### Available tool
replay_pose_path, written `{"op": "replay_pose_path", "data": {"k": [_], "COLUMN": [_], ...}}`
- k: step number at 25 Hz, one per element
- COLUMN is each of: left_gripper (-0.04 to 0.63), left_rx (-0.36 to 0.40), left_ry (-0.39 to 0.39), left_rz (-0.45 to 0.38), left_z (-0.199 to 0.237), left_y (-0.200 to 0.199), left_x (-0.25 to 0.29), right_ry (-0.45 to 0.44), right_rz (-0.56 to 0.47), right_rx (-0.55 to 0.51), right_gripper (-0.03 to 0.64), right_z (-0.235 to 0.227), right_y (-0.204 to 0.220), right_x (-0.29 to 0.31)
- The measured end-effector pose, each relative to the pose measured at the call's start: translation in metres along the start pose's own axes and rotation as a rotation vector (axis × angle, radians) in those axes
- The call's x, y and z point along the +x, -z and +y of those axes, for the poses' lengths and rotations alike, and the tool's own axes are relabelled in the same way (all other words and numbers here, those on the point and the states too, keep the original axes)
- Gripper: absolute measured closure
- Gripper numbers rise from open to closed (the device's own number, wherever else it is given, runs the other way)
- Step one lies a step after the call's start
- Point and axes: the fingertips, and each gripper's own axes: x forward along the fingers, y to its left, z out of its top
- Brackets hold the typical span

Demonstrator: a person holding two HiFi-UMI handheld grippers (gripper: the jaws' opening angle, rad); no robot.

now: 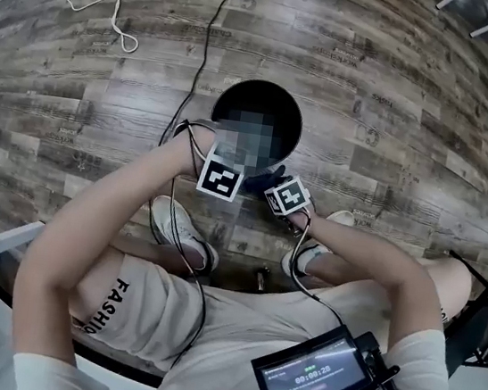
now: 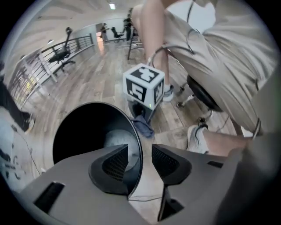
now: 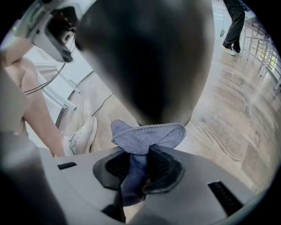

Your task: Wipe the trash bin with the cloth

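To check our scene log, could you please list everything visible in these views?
trash bin: one, black, on the wooden floor by the person's feet
cloth: one, blue-grey, in the right gripper
white cable: one, white, floor beyond the bin
black cable: one, black, floor, running towards the bin
monitor: one, black, screen lit, by the person's lap
office chair: one, black, far background
shoes: two, white, beside the bin
left gripper: one, grey, open astride the bin's rim
right gripper: one, grey, shut on the cloth

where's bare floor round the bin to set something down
Bare floor lies right of the trash bin and beyond it, toward the top of the head view. It is crowded elsewhere: cables run along its left, and shoes sit on its near side.
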Motion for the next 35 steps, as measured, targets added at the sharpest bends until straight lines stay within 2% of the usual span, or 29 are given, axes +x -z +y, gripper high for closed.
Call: {"op": "replay_pose_path", "data": {"k": [3,6,7,9,12,15,19,25,28,35], "left_gripper": [0.434,0.436,0.45,0.52,0.531,0.544,0.565,0.569,0.569,0.569], "left_rx": [0.173,0.226,0.22,0.185,0.155,0.147,0.174,0.145,0.144,0.148], "left_ry": [-0.03,-0.092,-0.114,-0.131,-0.095,-0.069,-0.088,-0.077,-0.072,-0.06], "left_rz": [0.104,0.171,0.17,0.165,0.179,0.177,0.152,0.126,0.123,0.12], "left_z": [-0.007,-0.003,0.0,0.005,0.005,-0.002,-0.006,-0.002,-0.002,-0.002], "left_y": [0.037,0.059,0.059,0.057,0.054,0.044,0.03,0.023,0.022,0.022], "left_x": [0.011,0.023,0.024,0.024,0.024,0.026,0.03,0.033,0.032,0.033], "right_ry": [-0.041,-0.06,-0.061,-0.068,-0.076,-0.052,-0.022,0.016,0.043,0.116], "right_rz": [-0.021,-0.063,-0.077,-0.099,-0.123,-0.145,-0.124,-0.075,-0.043,0.035], "right_rx": [-0.037,-0.033,-0.025,-0.004,-0.003,-0.06,-0.082,-0.096,-0.131,-0.142], "right_gripper": [0.54,0.54,0.54,0.54,0.54,0.54,0.54,0.54,0.54,0.54], "right_z": [0.024,0.038,0.041,0.046,0.053,0.05,0.031,0.001,-0.012,-0.04], "right_y": [-0.007,-0.019,-0.025,-0.037,-0.053,-0.067,-0.069,-0.052,-0.04,-0.009], "right_x": [-0.03,-0.062,-0.072,-0.089,-0.106,-0.109,-0.099,-0.055,-0.021,0.061]}}
